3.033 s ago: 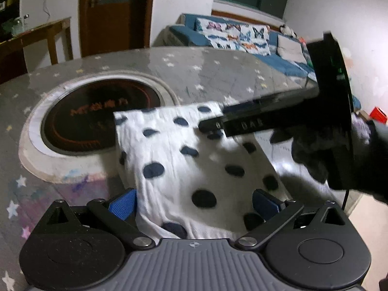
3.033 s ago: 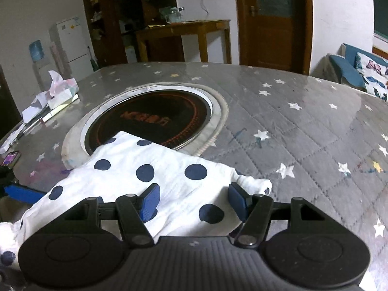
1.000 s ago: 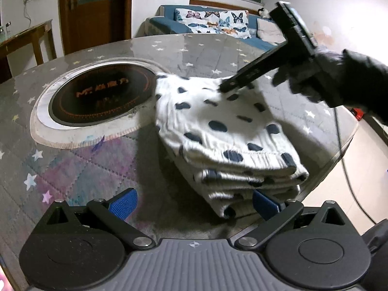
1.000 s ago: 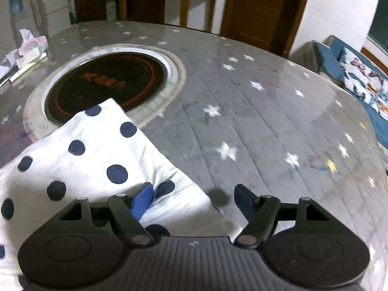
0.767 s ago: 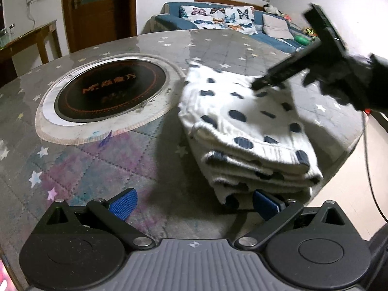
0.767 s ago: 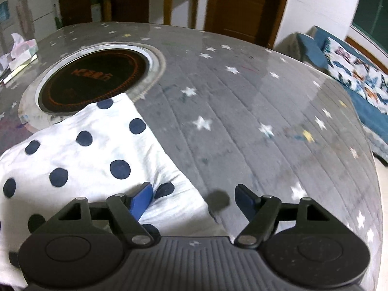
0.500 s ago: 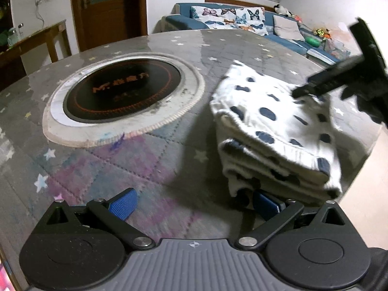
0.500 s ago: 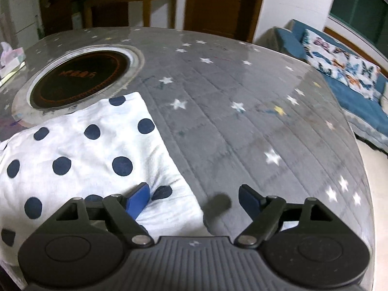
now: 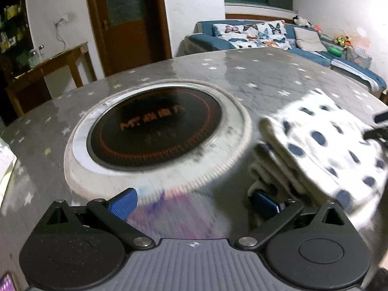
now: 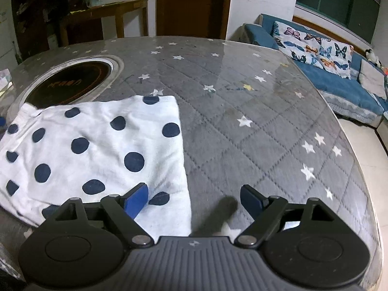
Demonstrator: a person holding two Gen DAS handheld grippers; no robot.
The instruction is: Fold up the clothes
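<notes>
Folded cloth (image 10: 92,150), white with navy dots, lies flat on the worktop (image 10: 254,126), just beside the round hob (image 10: 70,83) set into it, on the side nearer the cameras. Left view shows the same cloth (image 9: 322,150) as a stack of several layers, blurred, right of the hob (image 9: 155,128). Left gripper (image 9: 194,203): fingers wide apart, nothing between them; its right finger (image 9: 265,206) sits at the low near corner of the stack, contact unclear through blur; left finger (image 9: 123,203) over bare worktop (image 9: 266,77) by the hob's pale rim. Right gripper (image 10: 194,200): fingers wide apart, holding nothing; left finger (image 10: 137,200) is over the cloth's near right corner, right finger (image 10: 252,201) over bare worktop beyond the cloth's edge. Tip of the right gripper (image 9: 379,123) shows at the far right of the left view, above the cloth. Beyond the hob: door (image 9: 126,21), side table (image 9: 48,65), blue sofa (image 10: 334,72) with butterfly cushions.
</notes>
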